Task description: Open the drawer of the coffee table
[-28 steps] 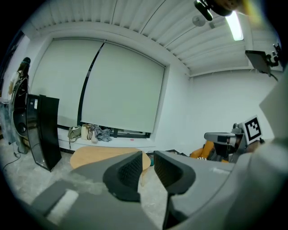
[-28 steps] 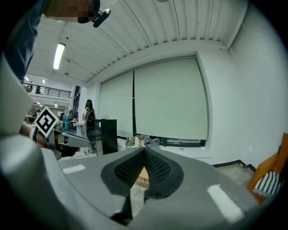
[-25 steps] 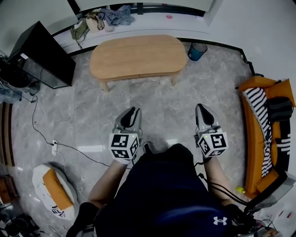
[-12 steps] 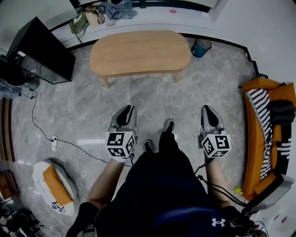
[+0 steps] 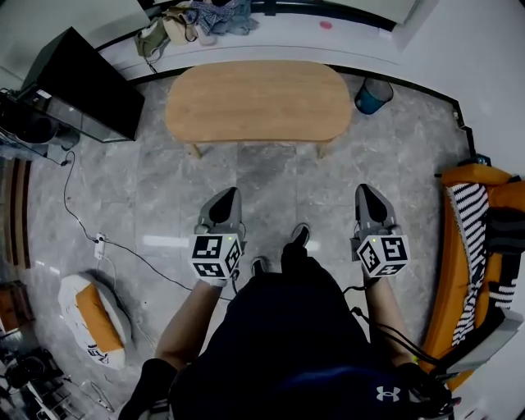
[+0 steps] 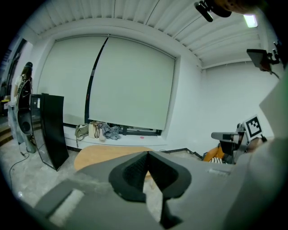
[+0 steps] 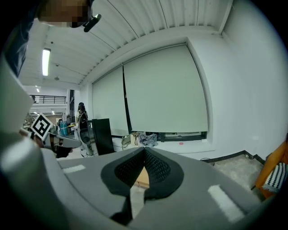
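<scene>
The oval light-wood coffee table (image 5: 258, 100) stands on the grey stone floor ahead of me. No drawer shows from above. Both grippers hover well short of it, over bare floor. My left gripper (image 5: 229, 199) points toward the table's left half, and its jaws meet with nothing between them. My right gripper (image 5: 366, 194) points toward the table's right end and is shut and empty too. In the left gripper view the tabletop (image 6: 101, 155) lies beyond the left gripper (image 6: 147, 153). In the right gripper view a sliver of the table (image 7: 140, 178) shows below the closed right gripper (image 7: 144, 149).
A black cabinet (image 5: 82, 82) stands left of the table, and a blue bin (image 5: 373, 96) at its right end. An orange sofa (image 5: 484, 246) lines the right side. Clothes (image 5: 205, 16) lie on the window ledge. A cable and power strip (image 5: 98, 243) cross the floor at left.
The person has stepped toward the table, and a foot now shows between the grippers. Both grippers have moved forward with the body. The table and bin have shifted a little right in the view.
</scene>
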Demonstrator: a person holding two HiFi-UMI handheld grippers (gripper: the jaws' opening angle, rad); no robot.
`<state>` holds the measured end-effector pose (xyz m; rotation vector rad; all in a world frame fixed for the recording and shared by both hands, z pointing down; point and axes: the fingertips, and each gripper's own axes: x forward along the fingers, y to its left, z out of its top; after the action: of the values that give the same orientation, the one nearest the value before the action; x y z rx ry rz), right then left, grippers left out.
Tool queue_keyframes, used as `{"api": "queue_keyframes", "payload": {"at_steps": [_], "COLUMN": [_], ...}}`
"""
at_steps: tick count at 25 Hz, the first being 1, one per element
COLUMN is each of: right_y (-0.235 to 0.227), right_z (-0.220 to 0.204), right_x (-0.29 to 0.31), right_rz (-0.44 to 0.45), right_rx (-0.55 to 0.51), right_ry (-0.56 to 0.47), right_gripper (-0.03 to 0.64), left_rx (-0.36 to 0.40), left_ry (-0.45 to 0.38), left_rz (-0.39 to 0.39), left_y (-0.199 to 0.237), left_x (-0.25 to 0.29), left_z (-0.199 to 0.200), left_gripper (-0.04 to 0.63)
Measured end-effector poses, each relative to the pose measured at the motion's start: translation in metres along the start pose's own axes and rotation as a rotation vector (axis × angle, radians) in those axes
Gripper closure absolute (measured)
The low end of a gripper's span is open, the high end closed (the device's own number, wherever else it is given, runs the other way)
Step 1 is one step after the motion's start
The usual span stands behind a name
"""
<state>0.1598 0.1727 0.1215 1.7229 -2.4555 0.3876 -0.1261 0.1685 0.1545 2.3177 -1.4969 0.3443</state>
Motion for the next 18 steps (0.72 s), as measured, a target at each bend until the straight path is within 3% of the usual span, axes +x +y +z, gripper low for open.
{"api": "queue_keyframes", "payload": {"at_steps": [13, 18], "right_y": [-0.056, -0.070], "right_z": [-0.002, -0.012], "right_x": [0.066, 0.085], "right_rz": [0.091, 0.108], "right_rx": [0.025, 0.024], "right_ry": [0.056, 0.098], "right_gripper": [0.614, 0.614], "left_rx": [0.015, -0.033], "left_ry": [0.068, 0.090], "left_rz": [0.076, 0.075], "left_y": [-0.004, 0.004], "left_x": [0.067, 0.089], "left_z": [-0.003, -0.015], "left_gripper": [0.595, 0.594]}}
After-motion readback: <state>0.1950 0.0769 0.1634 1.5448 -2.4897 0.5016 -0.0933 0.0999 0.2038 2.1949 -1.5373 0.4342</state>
